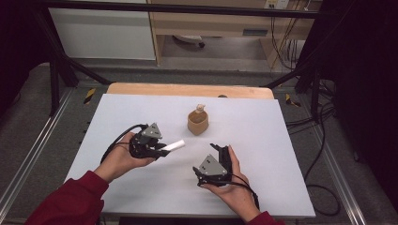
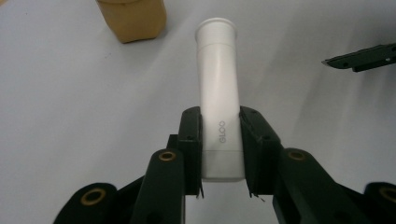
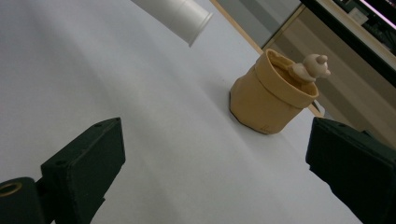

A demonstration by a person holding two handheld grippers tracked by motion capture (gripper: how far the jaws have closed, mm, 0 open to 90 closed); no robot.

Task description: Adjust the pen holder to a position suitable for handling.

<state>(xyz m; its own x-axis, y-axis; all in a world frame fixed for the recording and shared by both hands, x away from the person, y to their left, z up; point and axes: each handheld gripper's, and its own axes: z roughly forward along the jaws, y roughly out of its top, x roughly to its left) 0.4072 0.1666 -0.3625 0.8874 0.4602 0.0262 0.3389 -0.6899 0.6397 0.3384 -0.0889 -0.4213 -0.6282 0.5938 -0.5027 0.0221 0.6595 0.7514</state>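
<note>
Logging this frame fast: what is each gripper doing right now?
Left gripper: closed on the white tube.
Right gripper: open, holding nothing.

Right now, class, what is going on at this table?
A person holds a gripper in each hand over a white table. The left gripper is shut on a white tube, held level above the surface. The right gripper is open and holds nothing, its jaws pointing toward a tan cup with a small bear figure on its rim.
</note>
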